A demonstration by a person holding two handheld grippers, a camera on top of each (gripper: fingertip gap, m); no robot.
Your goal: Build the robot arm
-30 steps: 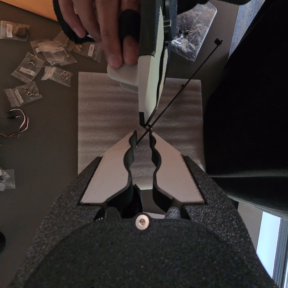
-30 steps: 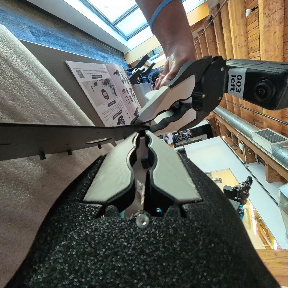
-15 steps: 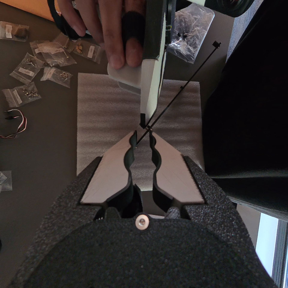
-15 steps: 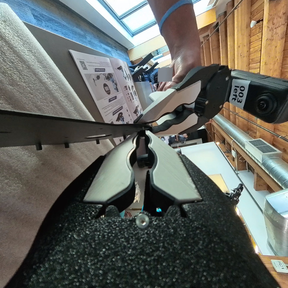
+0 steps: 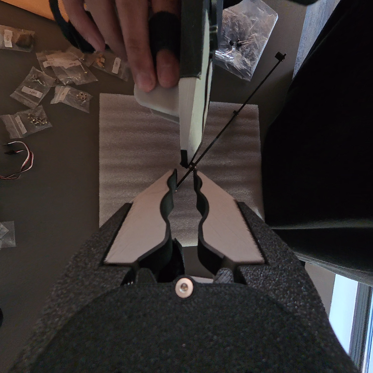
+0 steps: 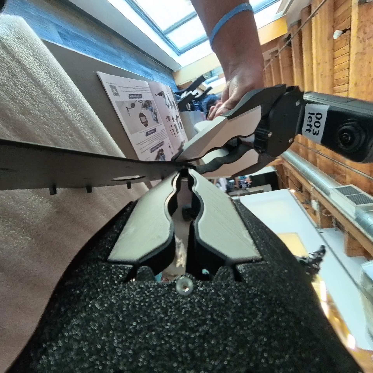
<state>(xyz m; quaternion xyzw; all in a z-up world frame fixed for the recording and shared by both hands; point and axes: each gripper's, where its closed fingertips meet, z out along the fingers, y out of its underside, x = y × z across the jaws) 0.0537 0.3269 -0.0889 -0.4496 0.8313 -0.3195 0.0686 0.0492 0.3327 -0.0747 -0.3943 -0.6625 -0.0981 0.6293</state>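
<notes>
A thin black plate (image 5: 232, 119) with small tabs shows edge-on in the left wrist view, slanting up to the right above a white foam sheet (image 5: 131, 151). My left gripper (image 5: 185, 171) is shut on the plate's near end, which crosses between the tips. My right gripper (image 5: 184, 160) comes down from above, held by a hand (image 5: 141, 50), and meets the same end. In the right wrist view the plate (image 6: 70, 169) stretches left. My right gripper (image 6: 184, 173) is nearly closed on a small black tab under the plate's edge. The left gripper (image 6: 182, 160) pinches the tip from the right.
Several small clear bags of hardware (image 5: 34, 90) and a red-white-black wire (image 5: 24, 157) lie left of the foam. A larger clear bag (image 5: 246, 40) lies behind it. A big black bulk (image 5: 323, 141) fills the right. An open booklet (image 6: 141, 113) lies beyond the foam sheet (image 6: 40, 101). Less than 4 cm separates the two grippers' tips.
Both grippers keep their hold on the plate's end. The right wrist view has tilted slightly, so the left gripper and booklet sit a little farther right in it.
</notes>
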